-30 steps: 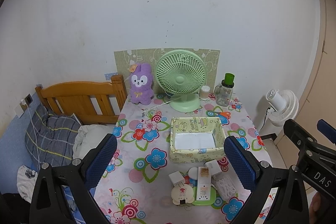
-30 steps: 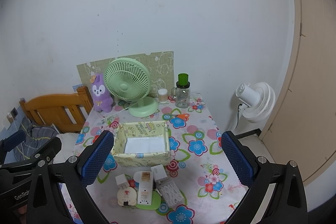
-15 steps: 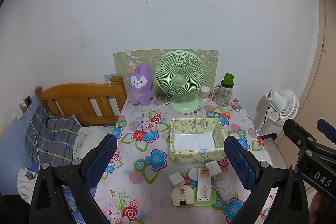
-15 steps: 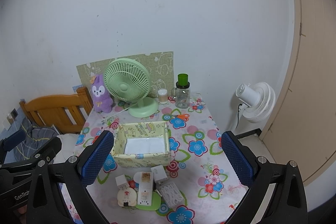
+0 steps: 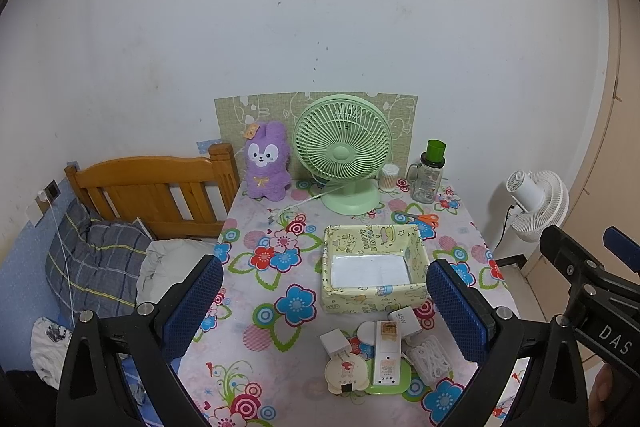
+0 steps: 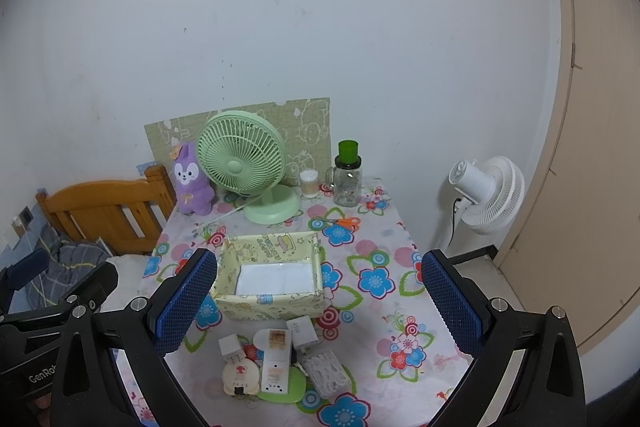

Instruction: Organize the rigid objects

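Left tongs (image 5: 324, 311): spread wide, holding nothing, raised above the near edge of the worktop (image 5: 256, 343).
Right tongs (image 6: 318, 307): likewise wide and empty, hovering at about the same height beside the left pair.
Task items: a small cluster at the near edge, just in front of the box; a round cream gadget (image 6: 240, 378), a long white device (image 6: 275, 361) lying on a green disc (image 6: 294, 385), two white charger blocks (image 6: 230, 345) (image 6: 302, 330), and a white perforated case (image 6: 326, 373). Several touch or overlap.
Destination (judged): the yellow patterned box (image 6: 268, 301), open-topped, with only a white liner showing inside.
Step in hand (judged): approach for the first pick; nothing has been gripped.
Recommended method: take an outer piece first, the perforated case for the right tongs or the left charger block for the left, so that neighbours are not dragged.
Grip advice: close across the short sides of a block; the long device wants a mid-length grip to stay level.
Risks: the round gadget leans against the long device and may shift; the cloth may be slick.
Not for handling: green fan (image 5: 342, 151), purple plush (image 5: 267, 161), jar (image 5: 431, 173), scissors (image 5: 424, 218).
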Demonstrator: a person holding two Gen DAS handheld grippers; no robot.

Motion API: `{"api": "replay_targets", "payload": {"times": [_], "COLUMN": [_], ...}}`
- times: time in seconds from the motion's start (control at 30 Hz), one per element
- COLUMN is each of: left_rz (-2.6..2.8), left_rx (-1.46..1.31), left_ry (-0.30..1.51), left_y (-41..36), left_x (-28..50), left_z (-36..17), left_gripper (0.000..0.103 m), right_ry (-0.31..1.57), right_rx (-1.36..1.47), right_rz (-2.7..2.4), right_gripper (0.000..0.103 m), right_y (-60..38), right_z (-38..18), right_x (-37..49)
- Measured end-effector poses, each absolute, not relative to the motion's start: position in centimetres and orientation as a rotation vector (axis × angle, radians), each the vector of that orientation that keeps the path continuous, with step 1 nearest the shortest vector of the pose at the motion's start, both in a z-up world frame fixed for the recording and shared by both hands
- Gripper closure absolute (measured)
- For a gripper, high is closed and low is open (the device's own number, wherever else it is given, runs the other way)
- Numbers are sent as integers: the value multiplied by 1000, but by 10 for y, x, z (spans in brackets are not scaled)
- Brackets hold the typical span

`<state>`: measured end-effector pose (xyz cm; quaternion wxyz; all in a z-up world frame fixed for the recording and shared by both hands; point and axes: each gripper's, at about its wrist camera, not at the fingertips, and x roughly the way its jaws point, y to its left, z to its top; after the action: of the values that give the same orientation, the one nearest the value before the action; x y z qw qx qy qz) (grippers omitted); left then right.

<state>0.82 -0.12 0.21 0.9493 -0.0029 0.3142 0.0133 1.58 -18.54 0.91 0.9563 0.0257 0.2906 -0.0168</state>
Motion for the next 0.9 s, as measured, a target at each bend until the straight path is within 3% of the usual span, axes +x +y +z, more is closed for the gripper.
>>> {"api": "replay_targets", "payload": {"times": [0.43,0.9], "left_rz": [23,-25], "left_rx": [-8,5], "left_ry": [665,731], "left_y": [-1,-10], "left_x": [18,35], "left_z": [-10,-56], "left_gripper": [0,0], "right_ry": [611,683], "right_rx": [73,94], "right_rz": [-18,9], "right_gripper": [0,0], "right_y": [-188,-197], "right_z": [-3,-60], "right_x": [24,42]}}
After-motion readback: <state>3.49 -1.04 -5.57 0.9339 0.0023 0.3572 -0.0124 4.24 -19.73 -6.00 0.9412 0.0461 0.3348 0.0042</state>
